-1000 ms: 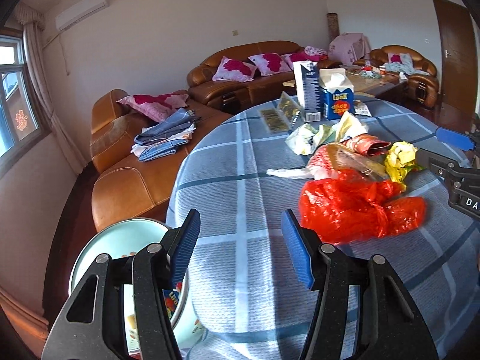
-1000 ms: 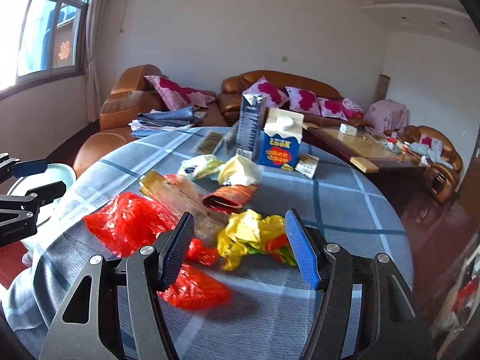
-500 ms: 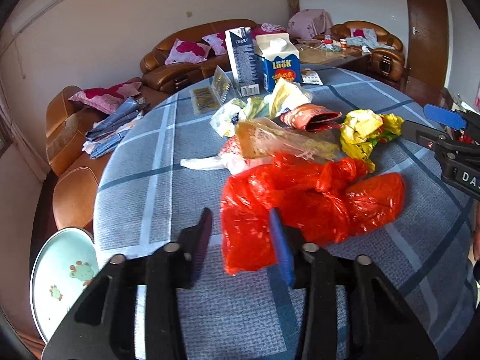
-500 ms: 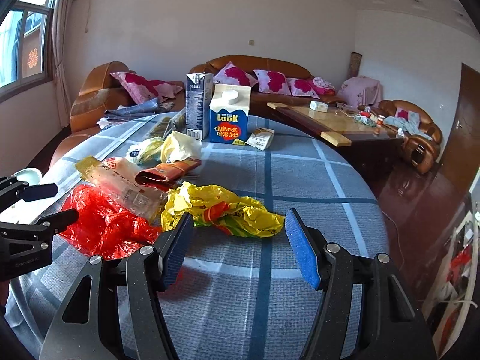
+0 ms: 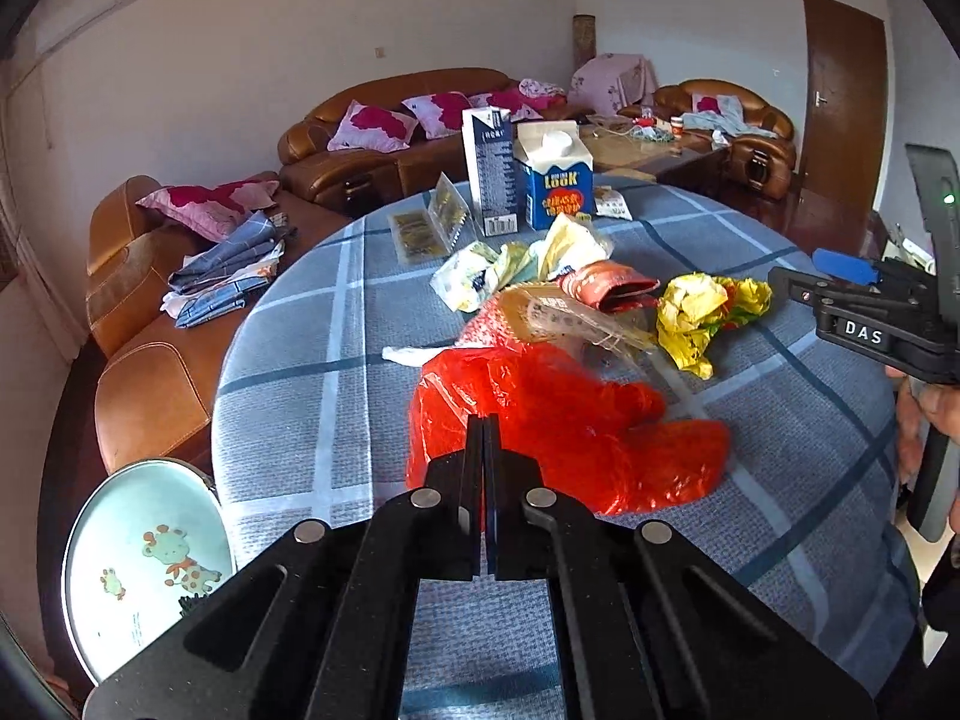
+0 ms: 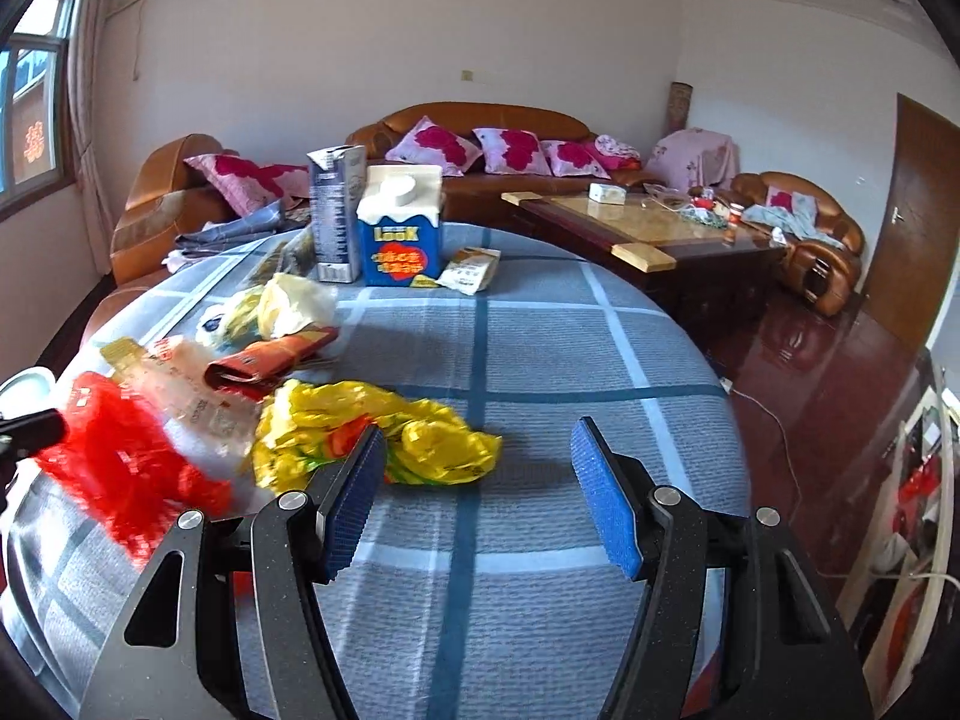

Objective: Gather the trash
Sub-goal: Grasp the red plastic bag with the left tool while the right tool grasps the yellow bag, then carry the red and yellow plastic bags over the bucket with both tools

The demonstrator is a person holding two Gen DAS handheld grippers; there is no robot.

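My left gripper (image 5: 483,438) is shut on the near edge of the red plastic bag (image 5: 576,420), which lies crumpled on the blue checked tablecloth (image 5: 300,396); the bag also shows in the right wrist view (image 6: 132,462), blurred. My right gripper (image 6: 480,480) is open and empty just above the cloth, with the yellow plastic bag (image 6: 384,438) against its left finger. In the left wrist view the right gripper (image 5: 840,276) shows at the right, beside the yellow bag (image 5: 702,312). A clear wrapper (image 5: 570,324), a brown-red wrapper (image 5: 612,288) and pale crumpled bags (image 5: 516,264) lie behind.
A blue LOOK carton (image 6: 399,234) and a dark carton (image 6: 336,210) stand at the table's far side with small packets (image 5: 426,228). A pale green bin lid (image 5: 144,564) sits below the table's left edge. Sofas (image 6: 480,144) and a coffee table (image 6: 648,222) stand beyond.
My left gripper has closed from partly open onto the red bag's edge. My right gripper has shifted right, so the yellow bag now sits by its left finger.
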